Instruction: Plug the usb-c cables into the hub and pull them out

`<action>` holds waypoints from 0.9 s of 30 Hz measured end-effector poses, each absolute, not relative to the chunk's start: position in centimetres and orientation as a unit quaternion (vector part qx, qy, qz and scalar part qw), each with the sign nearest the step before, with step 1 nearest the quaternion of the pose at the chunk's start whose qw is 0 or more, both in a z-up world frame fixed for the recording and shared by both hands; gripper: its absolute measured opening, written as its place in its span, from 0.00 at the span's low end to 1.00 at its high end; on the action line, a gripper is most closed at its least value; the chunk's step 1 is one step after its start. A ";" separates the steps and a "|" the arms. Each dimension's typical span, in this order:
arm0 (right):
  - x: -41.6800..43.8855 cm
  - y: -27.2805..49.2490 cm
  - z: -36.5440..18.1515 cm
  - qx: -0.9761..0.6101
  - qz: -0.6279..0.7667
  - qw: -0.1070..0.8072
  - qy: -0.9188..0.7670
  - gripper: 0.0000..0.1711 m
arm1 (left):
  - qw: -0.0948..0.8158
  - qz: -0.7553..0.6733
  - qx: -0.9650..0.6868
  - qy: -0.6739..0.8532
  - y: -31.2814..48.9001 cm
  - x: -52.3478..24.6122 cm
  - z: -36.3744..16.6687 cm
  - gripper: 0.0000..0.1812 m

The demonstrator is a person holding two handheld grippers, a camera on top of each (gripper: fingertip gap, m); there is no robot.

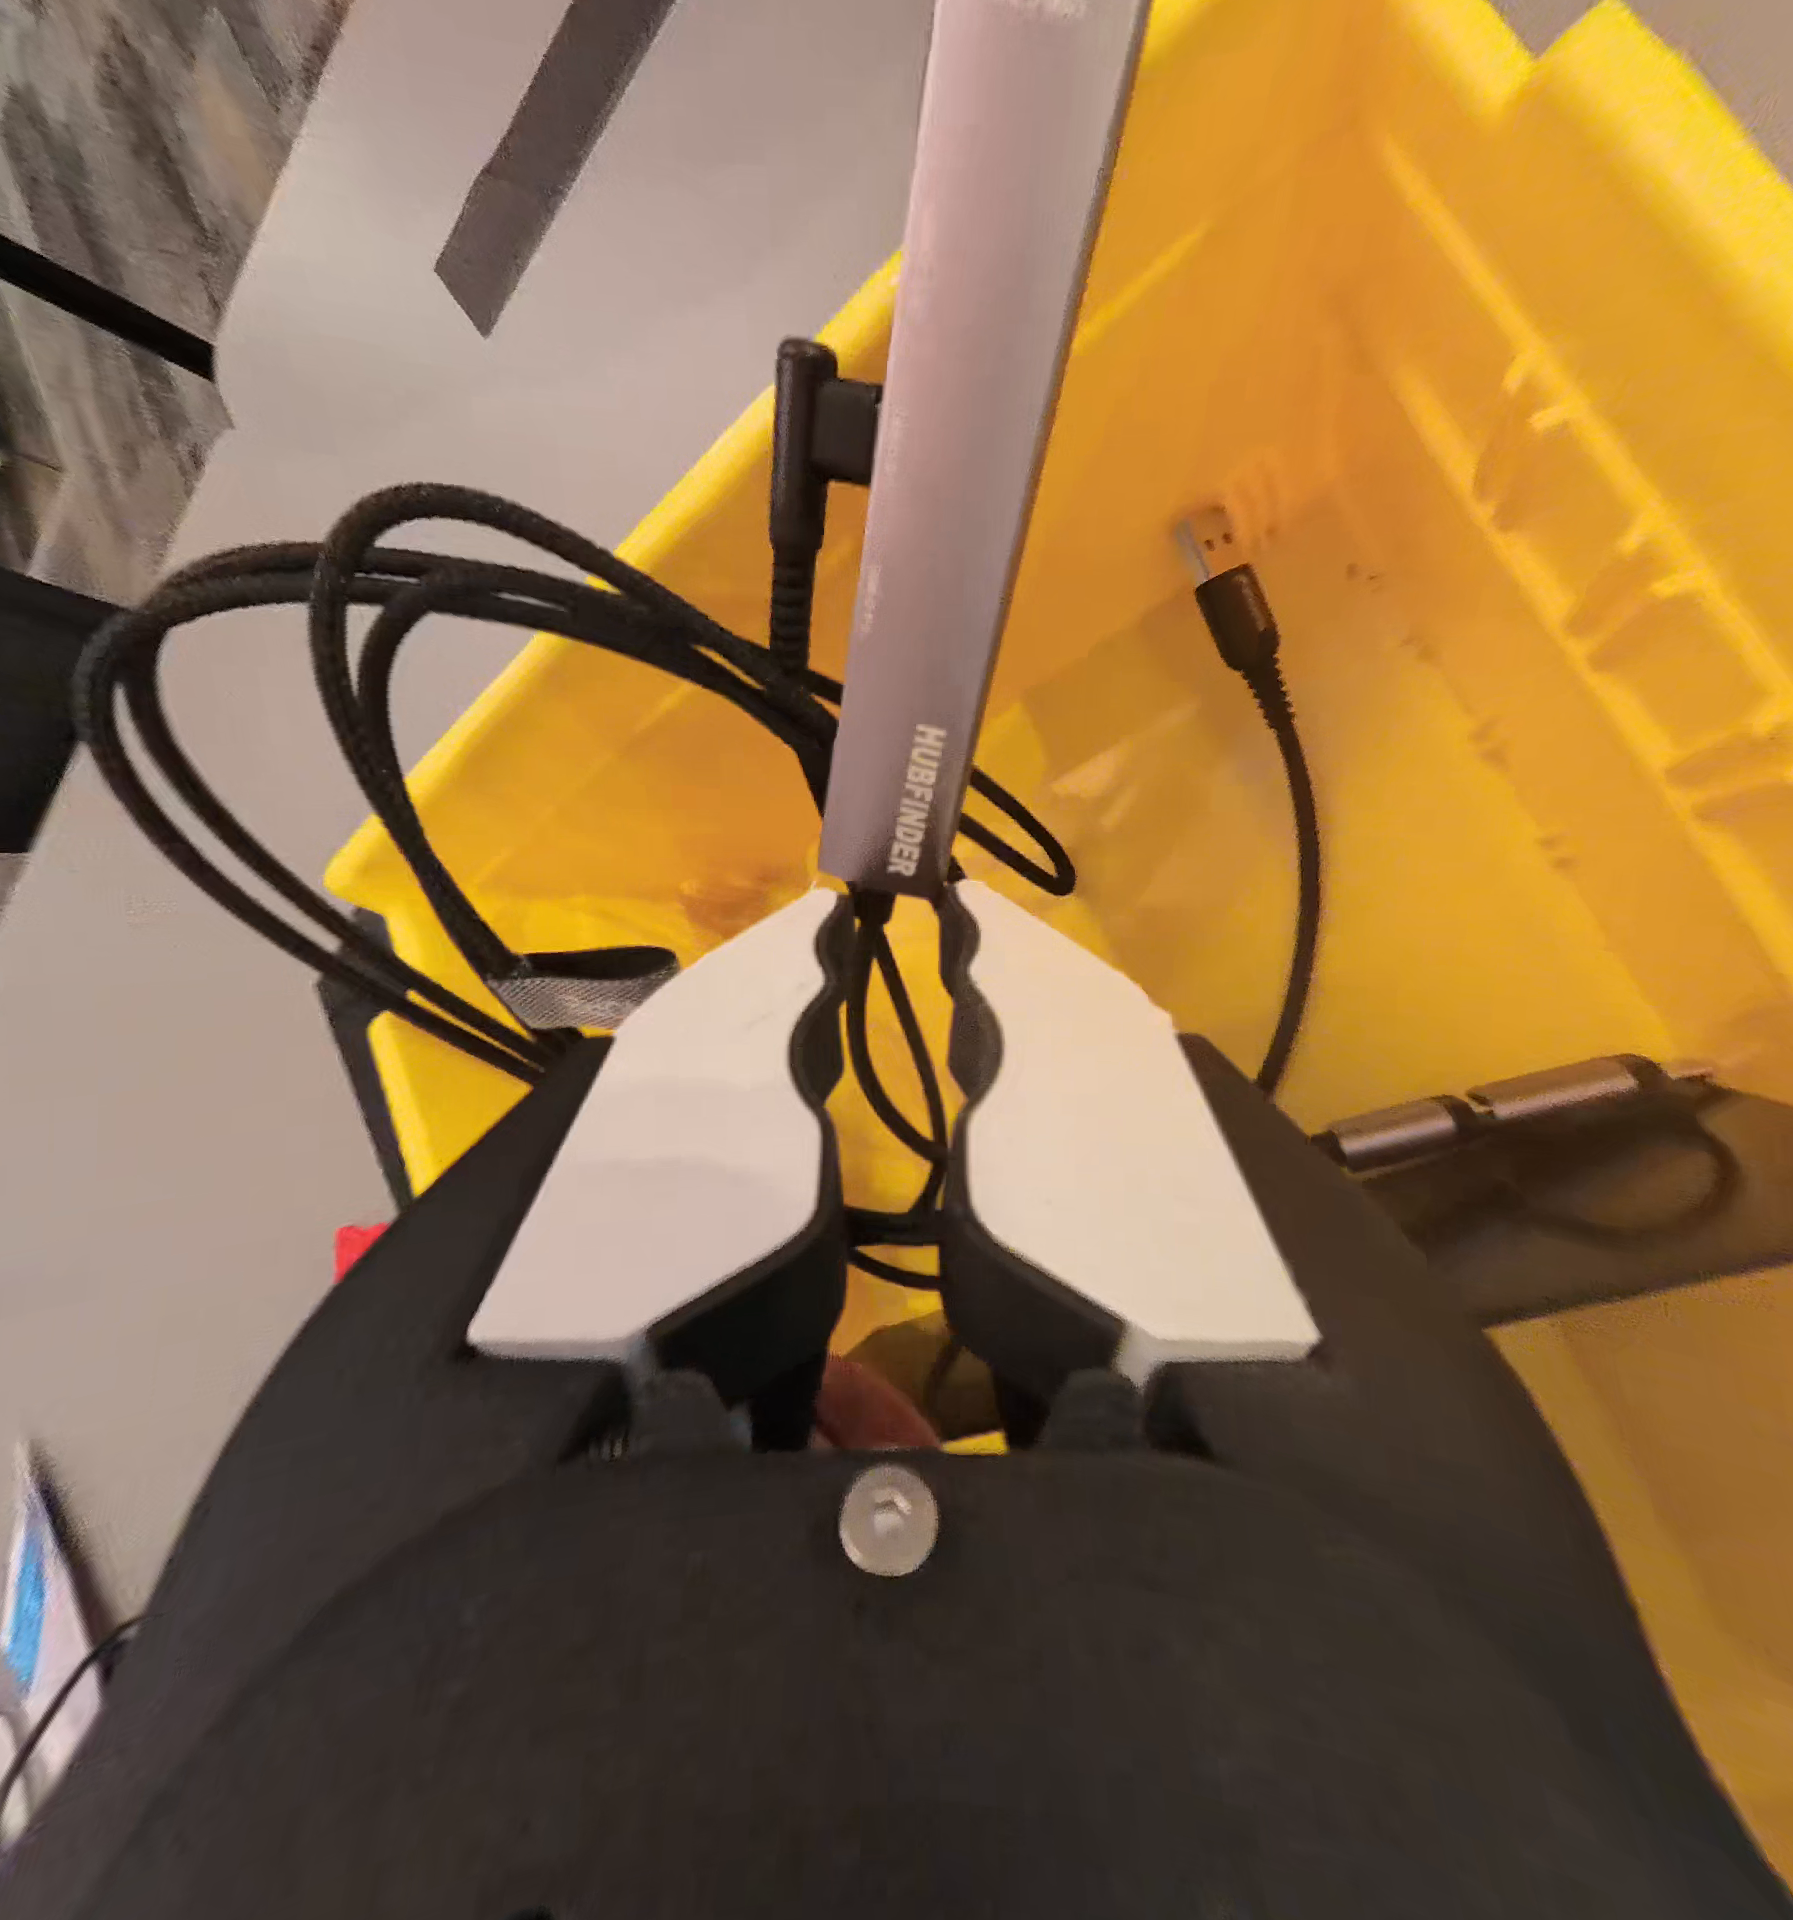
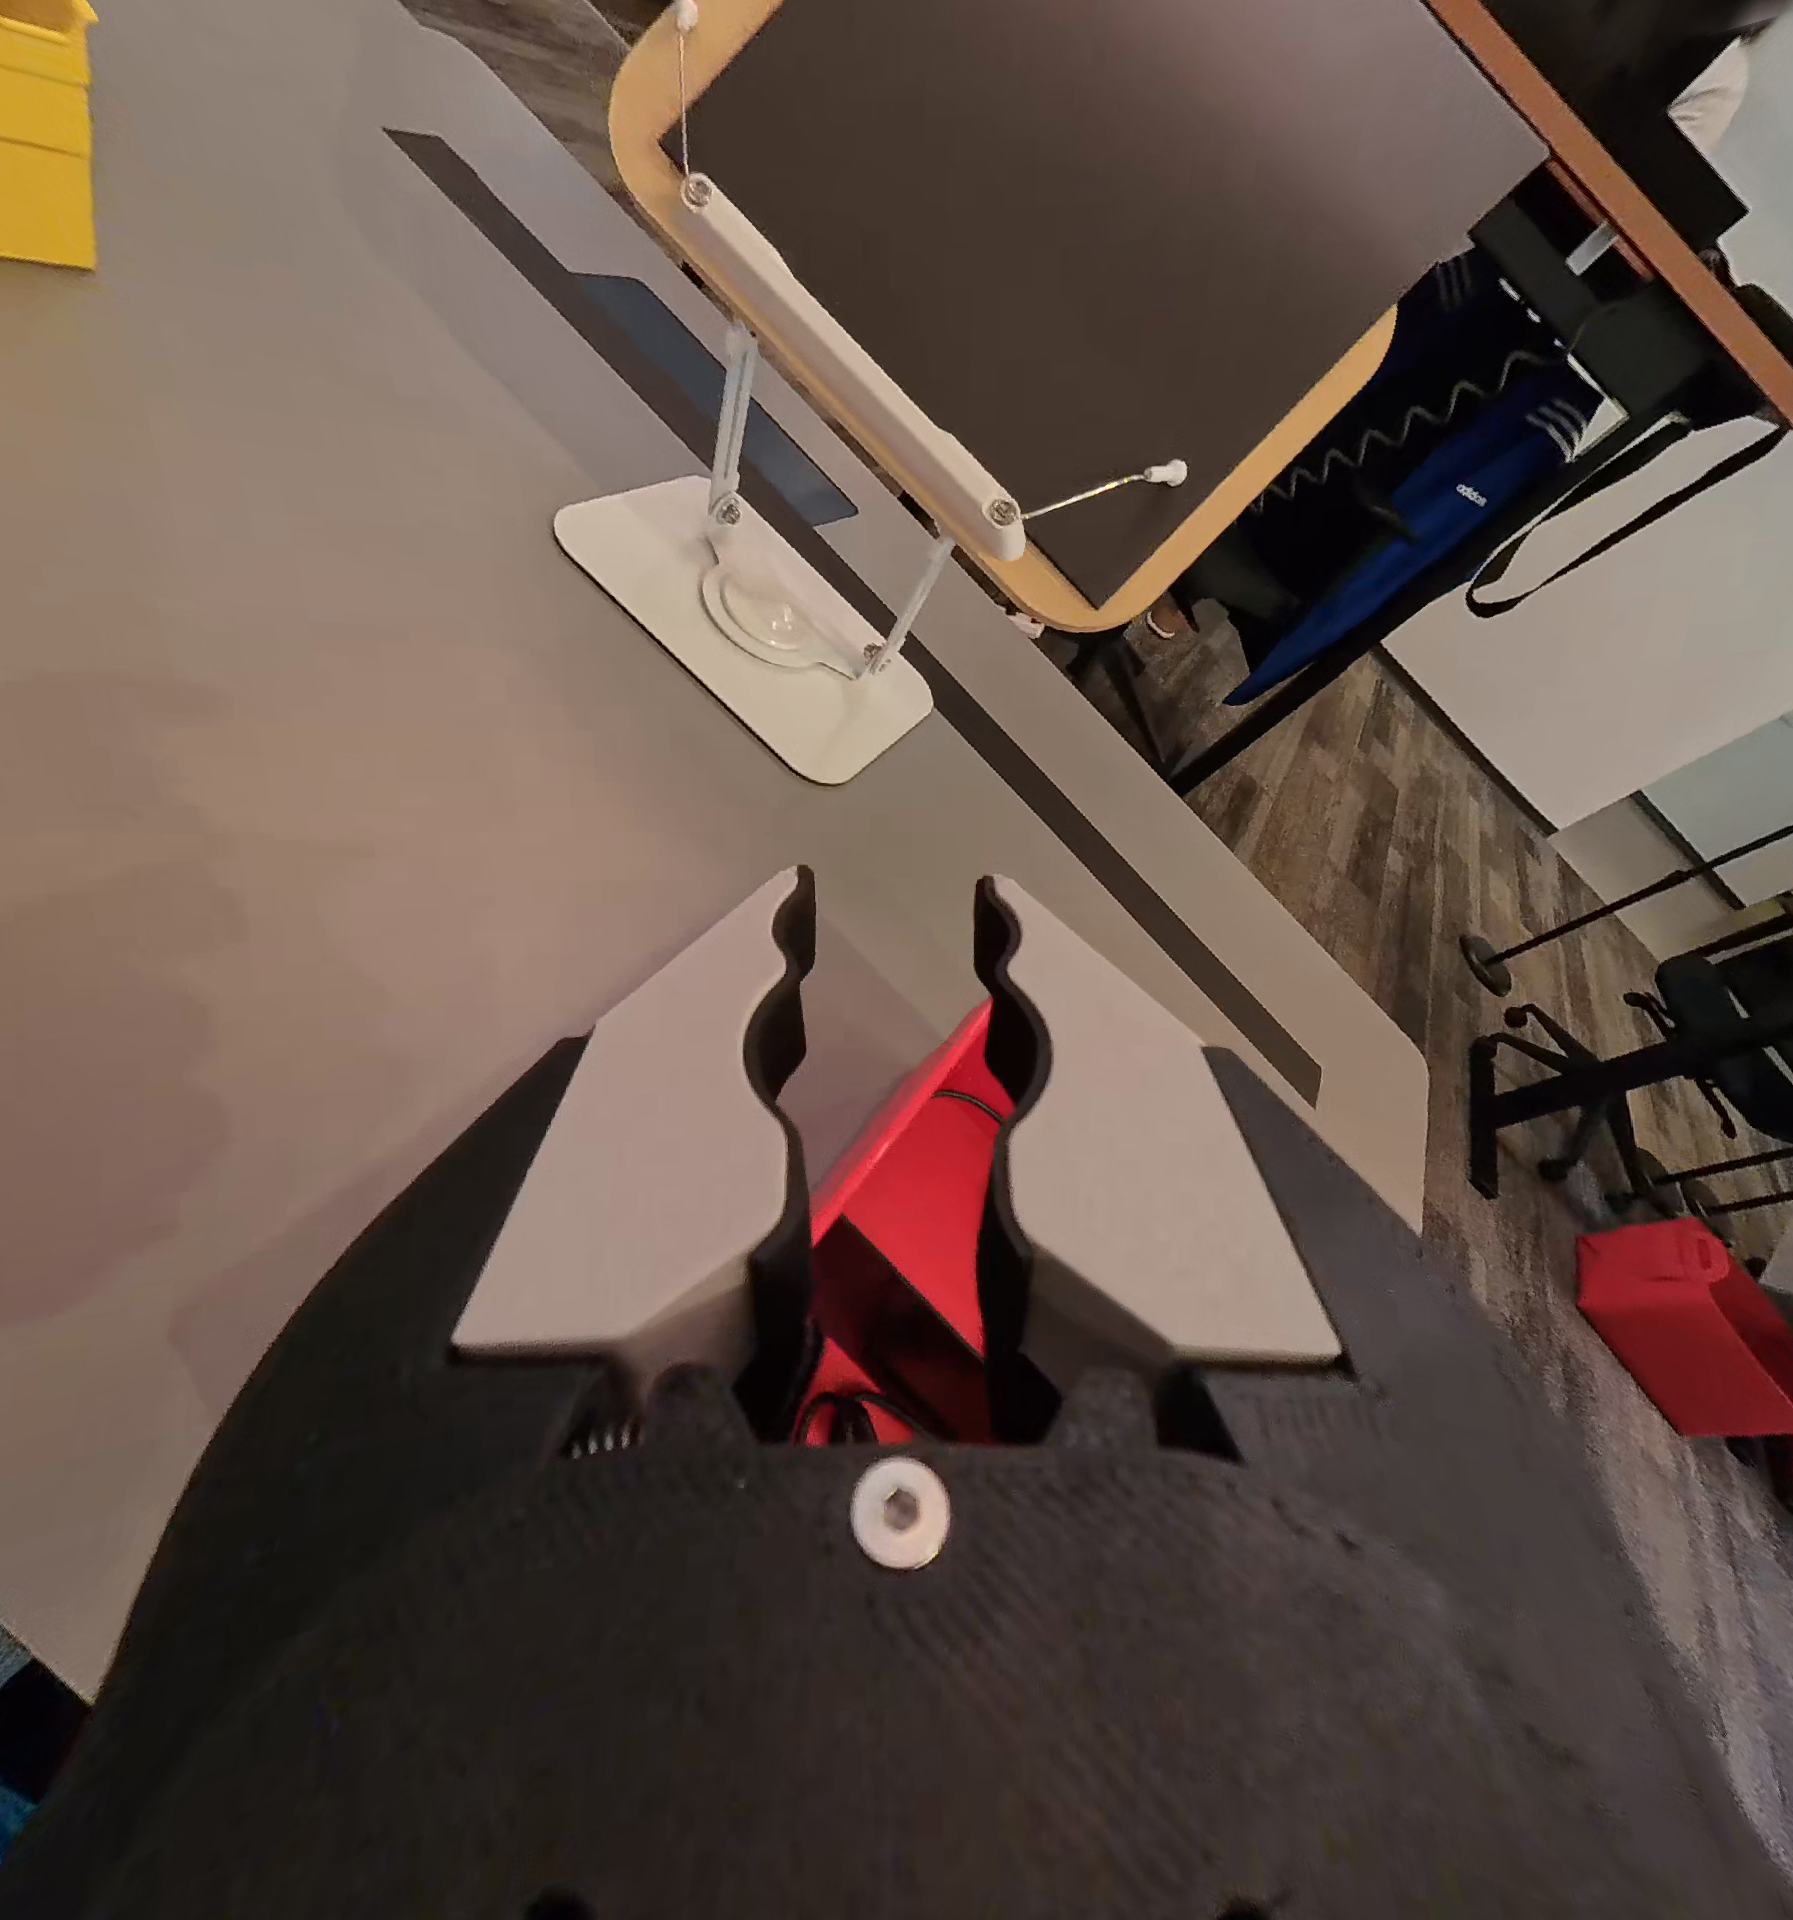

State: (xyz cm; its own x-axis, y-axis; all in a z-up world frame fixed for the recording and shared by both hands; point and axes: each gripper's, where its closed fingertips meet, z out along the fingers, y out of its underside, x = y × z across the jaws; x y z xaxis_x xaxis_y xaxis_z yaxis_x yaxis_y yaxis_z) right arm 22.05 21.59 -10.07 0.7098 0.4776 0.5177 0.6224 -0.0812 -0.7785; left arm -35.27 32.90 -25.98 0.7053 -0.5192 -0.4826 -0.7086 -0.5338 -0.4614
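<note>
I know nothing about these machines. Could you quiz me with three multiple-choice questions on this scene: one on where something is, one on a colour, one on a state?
1. Where is the black right-angle plug?
A. Plugged into the side of the long grey metal hub
B. Lying on the grey table
C. Held in the right gripper

2. What colour is the big plastic bin behind the hub?
A. Blue
B. Yellow
C. Green

3. What state is the right gripper in?
A. Shut on a cable
B. Shut on the hub
C. Open and holding nothing

Answers:
1. A: the plug sits against the hub's edge, its braided black cable looping away.
2. B: the bin is bright yellow.
3. C: its fingers stand apart with nothing between the tips, while the left gripper grips the hub's end.
</note>
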 end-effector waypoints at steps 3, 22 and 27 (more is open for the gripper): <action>21.6 21.3 -9.8 -0.728 -0.060 0.569 -0.377 0.16 | 0.317 0.149 -0.863 0.364 32.8 -35.0 -26.4 0.08; 18.3 19.8 -9.4 -0.702 -0.014 0.592 -0.396 0.14 | 0.441 0.106 -0.834 0.314 32.6 -33.0 -17.7 0.03; 17.1 19.2 -9.3 -0.696 -0.001 0.594 -0.403 0.14 | 0.491 0.111 -0.809 0.303 32.9 -32.7 -13.3 0.03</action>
